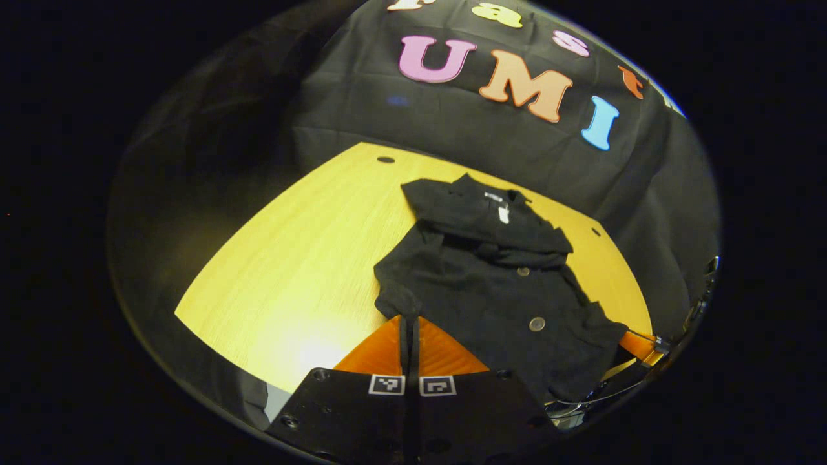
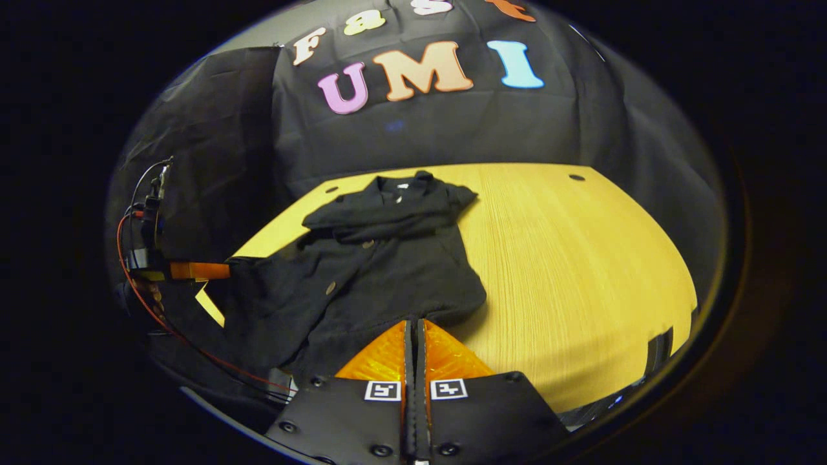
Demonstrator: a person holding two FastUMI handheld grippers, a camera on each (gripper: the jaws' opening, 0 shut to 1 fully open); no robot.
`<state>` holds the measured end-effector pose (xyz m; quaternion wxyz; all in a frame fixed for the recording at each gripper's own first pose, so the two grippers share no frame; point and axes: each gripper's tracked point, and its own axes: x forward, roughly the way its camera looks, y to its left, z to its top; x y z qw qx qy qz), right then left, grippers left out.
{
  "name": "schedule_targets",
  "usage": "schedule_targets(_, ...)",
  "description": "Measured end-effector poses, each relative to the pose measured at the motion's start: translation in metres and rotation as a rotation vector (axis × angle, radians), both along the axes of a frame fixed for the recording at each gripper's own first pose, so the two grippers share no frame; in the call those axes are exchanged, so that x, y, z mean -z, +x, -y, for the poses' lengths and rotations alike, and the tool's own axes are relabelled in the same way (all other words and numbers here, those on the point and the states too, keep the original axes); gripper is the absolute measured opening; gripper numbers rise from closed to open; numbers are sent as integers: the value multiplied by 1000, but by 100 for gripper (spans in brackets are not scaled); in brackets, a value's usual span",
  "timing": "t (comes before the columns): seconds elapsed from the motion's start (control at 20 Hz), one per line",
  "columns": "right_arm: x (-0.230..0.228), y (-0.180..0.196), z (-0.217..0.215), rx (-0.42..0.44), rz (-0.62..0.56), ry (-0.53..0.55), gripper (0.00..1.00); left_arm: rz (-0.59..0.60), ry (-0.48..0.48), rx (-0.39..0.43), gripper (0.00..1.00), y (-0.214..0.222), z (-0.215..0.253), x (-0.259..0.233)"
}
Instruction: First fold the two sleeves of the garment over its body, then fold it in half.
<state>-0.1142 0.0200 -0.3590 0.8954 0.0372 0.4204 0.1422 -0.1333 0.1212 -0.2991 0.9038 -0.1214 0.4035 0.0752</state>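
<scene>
Both tongs, left tongs [image 1: 408, 329] and right tongs [image 2: 414, 332], pinch the near hem corners of the black garment [image 1: 491, 284] by the desk [image 1: 310, 258] near edge; thin hem could slip mid-fold, sleeves unfolding.

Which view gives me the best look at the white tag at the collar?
The left gripper view: the small white tag stands out inside the collar of the black buttoned garment. In the right gripper view the tag is just a pale sliver at the collar's edge.
</scene>
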Motion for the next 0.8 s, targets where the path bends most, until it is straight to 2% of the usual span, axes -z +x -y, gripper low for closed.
schedule_targets(0.25, -41, 45, -9, -12, 97, 42, 0, 64, -17, -4, 0, 45, 5, -24)
schedule_targets(0.3, -45, 57, -11, -16, 112, 42, 2, 73, -26, 5, 0, 53, 7, -26)
schedule_targets(0.65, -72, 118, -23, -6, 182, 25, 2, 112, -30, 42, 0, 114, -5, -41)
schedule_targets(0.7, -77, 127, -26, -5, 196, 26, 5, 116, -30, 48, 0, 122, -8, -43)
schedule_targets(0.8, -82, 146, -29, 3, 214, 25, 2, 117, -18, 56, 0, 138, -15, -41)
